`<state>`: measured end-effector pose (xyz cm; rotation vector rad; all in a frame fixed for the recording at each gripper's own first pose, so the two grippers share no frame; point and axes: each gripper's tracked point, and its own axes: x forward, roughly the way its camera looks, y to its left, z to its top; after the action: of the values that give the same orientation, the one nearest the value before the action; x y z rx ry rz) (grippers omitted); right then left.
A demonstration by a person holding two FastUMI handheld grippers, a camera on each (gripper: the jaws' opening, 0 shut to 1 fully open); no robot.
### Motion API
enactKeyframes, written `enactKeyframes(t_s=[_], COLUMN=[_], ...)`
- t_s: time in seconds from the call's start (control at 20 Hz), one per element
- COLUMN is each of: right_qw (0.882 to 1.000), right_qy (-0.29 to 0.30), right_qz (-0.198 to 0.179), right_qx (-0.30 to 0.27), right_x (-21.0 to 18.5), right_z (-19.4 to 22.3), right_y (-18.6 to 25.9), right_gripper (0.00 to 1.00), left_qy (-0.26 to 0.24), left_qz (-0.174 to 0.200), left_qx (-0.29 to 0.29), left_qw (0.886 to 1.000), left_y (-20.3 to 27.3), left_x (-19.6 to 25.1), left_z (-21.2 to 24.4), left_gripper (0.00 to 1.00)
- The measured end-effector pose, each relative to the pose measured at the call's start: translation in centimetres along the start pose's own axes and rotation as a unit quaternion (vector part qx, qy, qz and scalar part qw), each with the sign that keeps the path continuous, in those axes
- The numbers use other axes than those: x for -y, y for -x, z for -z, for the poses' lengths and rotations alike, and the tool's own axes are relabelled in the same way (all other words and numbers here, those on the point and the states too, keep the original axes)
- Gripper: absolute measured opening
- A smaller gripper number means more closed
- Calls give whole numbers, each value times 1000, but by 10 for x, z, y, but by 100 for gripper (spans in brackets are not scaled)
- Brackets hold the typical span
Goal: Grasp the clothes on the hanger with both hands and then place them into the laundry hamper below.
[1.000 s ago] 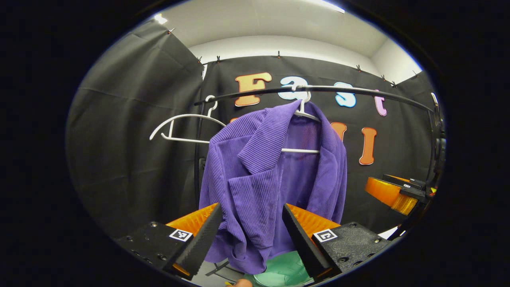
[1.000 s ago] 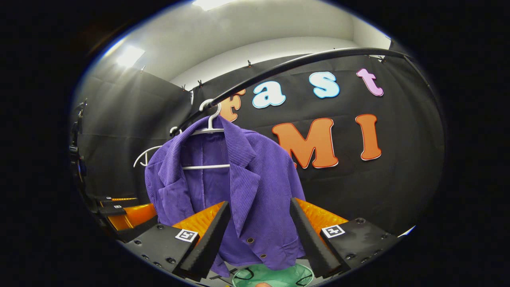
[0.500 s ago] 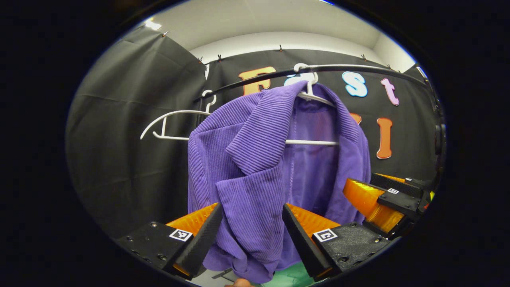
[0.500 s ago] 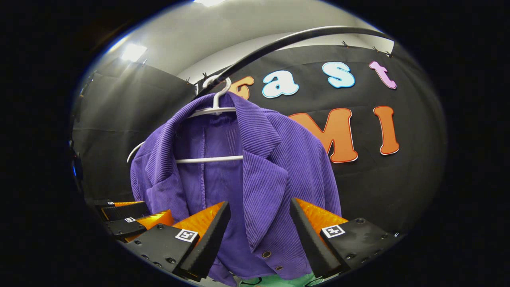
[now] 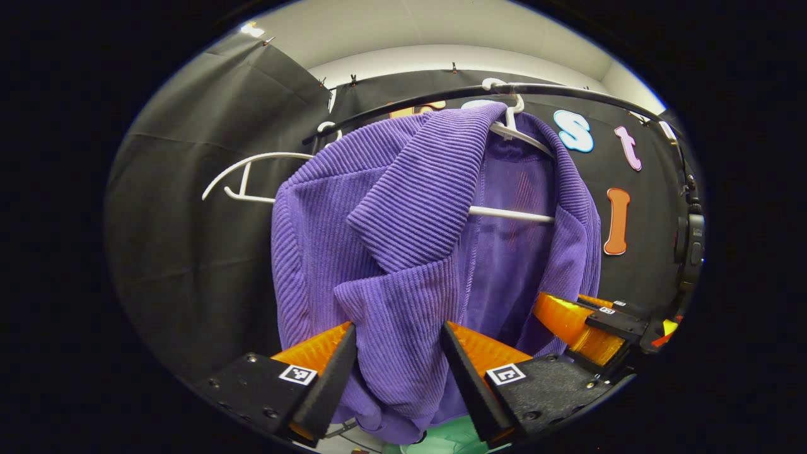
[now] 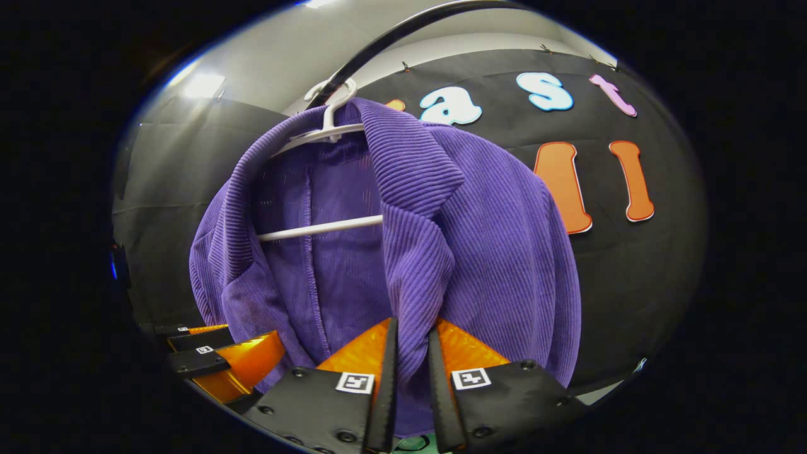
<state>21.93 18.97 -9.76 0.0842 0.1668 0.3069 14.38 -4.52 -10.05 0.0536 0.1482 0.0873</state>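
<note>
While the purple jacket [image 5: 403,252] hangs on its white hanger [image 6: 328,126] from the rail [image 5: 567,93], our right gripper [image 6: 410,372] has its fingers pinched on the front edge. Our left gripper [image 5: 397,372] straddles the other front panel, fingers wide apart. Lifting the jacket off and lowering it into the green hamper [image 5: 454,435] below remain.
</note>
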Motion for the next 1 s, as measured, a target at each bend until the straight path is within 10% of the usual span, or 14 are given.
enactKeyframes(t_s=[0.05,0.15,0.25,1.0], right_qw=[1000,1000,999,998], right_qy=[3,16,27,-41], right_qz=[3,13,10,50], right_qx=[4,15,18,-8], right_x=[1,6,8,84], right_z=[-2,-5,-11,-54], right_y=[0,3,11,35], right_gripper=[14,21,2,9], left_qy=[9,21,25,-21], left_qz=[17,39,69,63], left_qx=[-7,-11,-4,52], left_qw=[1000,999,997,996], left_y=[-3,-4,0,64], left_x=[6,11,14,-40], left_z=[5,7,3,-60], left_gripper=[66,36,5,0])
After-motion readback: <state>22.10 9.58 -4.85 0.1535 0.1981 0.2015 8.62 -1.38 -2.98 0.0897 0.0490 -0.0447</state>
